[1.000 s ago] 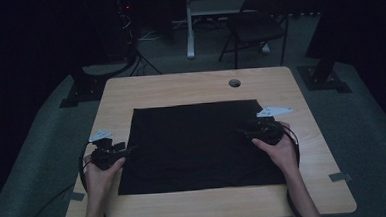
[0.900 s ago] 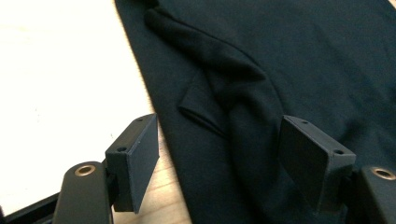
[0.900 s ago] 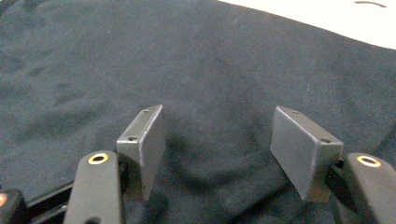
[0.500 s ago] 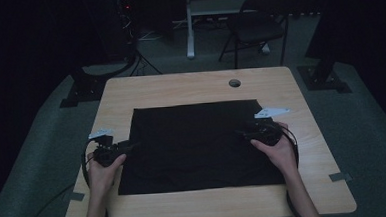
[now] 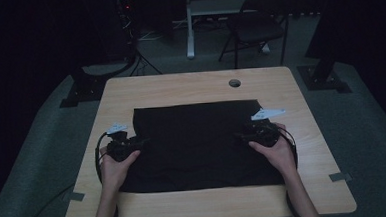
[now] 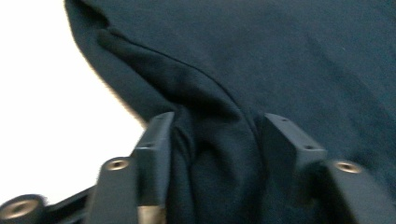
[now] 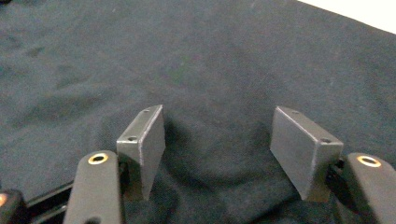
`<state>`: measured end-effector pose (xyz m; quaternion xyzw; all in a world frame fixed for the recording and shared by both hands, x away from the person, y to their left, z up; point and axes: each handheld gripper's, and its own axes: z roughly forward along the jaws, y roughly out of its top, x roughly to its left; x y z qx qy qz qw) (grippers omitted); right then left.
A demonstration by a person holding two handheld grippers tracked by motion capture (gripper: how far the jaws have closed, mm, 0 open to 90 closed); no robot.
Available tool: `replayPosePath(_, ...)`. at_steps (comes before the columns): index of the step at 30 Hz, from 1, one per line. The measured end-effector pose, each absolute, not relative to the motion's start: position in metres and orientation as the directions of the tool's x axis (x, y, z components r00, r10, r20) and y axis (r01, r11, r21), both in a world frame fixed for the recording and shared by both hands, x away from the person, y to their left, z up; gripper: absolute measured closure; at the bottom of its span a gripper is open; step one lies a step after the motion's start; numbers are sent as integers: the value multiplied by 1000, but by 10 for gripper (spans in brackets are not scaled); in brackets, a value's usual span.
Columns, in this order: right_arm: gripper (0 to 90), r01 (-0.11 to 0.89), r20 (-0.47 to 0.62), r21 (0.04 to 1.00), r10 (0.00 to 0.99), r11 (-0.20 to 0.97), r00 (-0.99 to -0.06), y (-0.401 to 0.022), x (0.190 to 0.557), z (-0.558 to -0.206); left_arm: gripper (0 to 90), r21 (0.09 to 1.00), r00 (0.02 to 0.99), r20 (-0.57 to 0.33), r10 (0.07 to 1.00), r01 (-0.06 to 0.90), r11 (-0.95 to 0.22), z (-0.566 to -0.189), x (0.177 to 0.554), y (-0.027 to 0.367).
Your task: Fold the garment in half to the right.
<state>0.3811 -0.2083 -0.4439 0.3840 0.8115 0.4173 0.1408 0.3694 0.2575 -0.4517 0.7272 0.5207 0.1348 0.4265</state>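
**Black cloth spread flat, a gripper at each side edge**

I see the black cloth (image 5: 198, 143) mid-table (image 5: 180, 89), long axis left-right. My left gripper (image 6: 215, 135) has just been closing, bunched fabric between its jaws, not yet pinched. My right gripper (image 7: 217, 140) rests open on cloth.

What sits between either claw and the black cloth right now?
Nothing visible. The left claw already has a bunched fold of the black cloth between its jaws, which have just been closing. The right claw stands open with its jaws down on the cloth near its right edge.
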Motion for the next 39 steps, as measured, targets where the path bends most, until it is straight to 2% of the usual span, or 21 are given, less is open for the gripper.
replayPosePath(3, 361, 506, 82, 778, 738, 372, -670, -207, 381, -445, 535, 762, 412, -252, 876, 643, -84, -452, 370, 258)
replayPosePath(4, 365, 501, 63, 771, 736, 393, -674, -205, 380, -446, 535, 763, 414, -225, 882, 638, -104, -452, 371, 256)
replayPosePath(6, 371, 475, -17, 750, 731, 460, -682, -197, 378, -449, 591, 765, 411, -193, 891, 631, -126, -451, 371, 253)
replayPosePath(8, 380, 468, -39, 745, 732, 475, -680, -194, 377, -449, 632, 762, 406, -200, 892, 636, -119, -451, 372, 252)
replayPosePath(14, 411, 473, -32, 746, 734, 469, -679, -194, 375, -449, 708, 755, 398, -224, 890, 648, -100, -451, 372, 253)
replayPosePath(19, 430, 484, -7, 741, 726, 466, -687, -192, 370, -449, 735, 744, 398, -224, 890, 659, -108, -450, 366, 256)
replayPosePath(25, 448, 479, -13, 725, 704, 495, -710, -185, 363, -447, 741, 733, 369, -266, 891, 678, -62, -450, 357, 266)
replayPosePath(31, 472, 472, -15, 728, 700, 498, -714, -179, 368, -439, 765, 758, 371, -269, 889, 651, -42, -441, 352, 268)
replayPosePath(36, 556, 449, -24, 735, 682, 507, -731, -163, 375, -428, 776, 777, 388, -266, 883, 628, -42, -431, 351, 267)
replayPosePath(39, 674, 437, -10, 736, 654, 517, -756, -147, 382, -424, 776, 782, 390, -261, 883, 622, -44, -427, 350, 266)
